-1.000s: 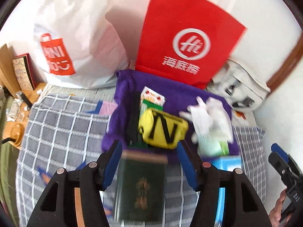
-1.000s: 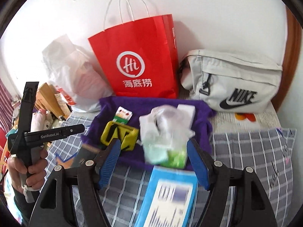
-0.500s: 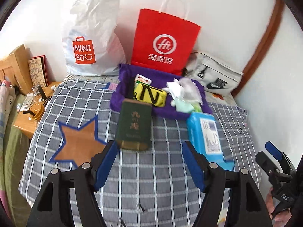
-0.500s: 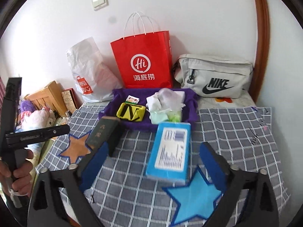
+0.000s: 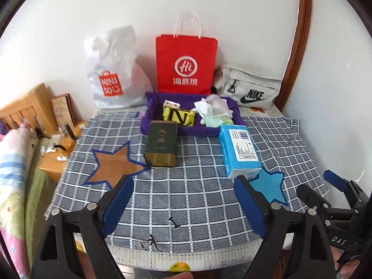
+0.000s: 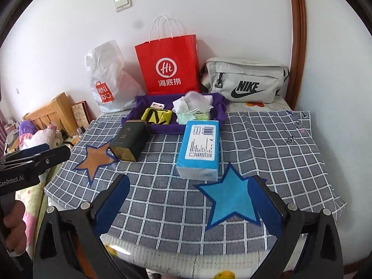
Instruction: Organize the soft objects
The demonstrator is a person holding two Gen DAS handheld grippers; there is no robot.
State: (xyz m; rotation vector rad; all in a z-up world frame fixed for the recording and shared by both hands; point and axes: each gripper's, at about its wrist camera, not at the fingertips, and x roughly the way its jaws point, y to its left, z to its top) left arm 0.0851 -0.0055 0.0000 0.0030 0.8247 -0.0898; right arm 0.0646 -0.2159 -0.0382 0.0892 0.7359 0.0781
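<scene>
We hold left gripper (image 5: 183, 205) empty, jaws opening; right gripper (image 6: 188, 200) wide, empty. Green box (image 5: 161, 143) beyond left fingers, blue tissue pack (image 6: 200, 148) beyond right: each probably set by its star.

Both grippers have pulled back from the purple tray (image 5: 148, 125). The left gripper (image 5: 183, 200), jaws opening and empty, has left the green box (image 5: 161, 143) ahead of its fingers; the right gripper (image 6: 188, 202), wide open, has left the blue pack (image 6: 200, 148).
</scene>
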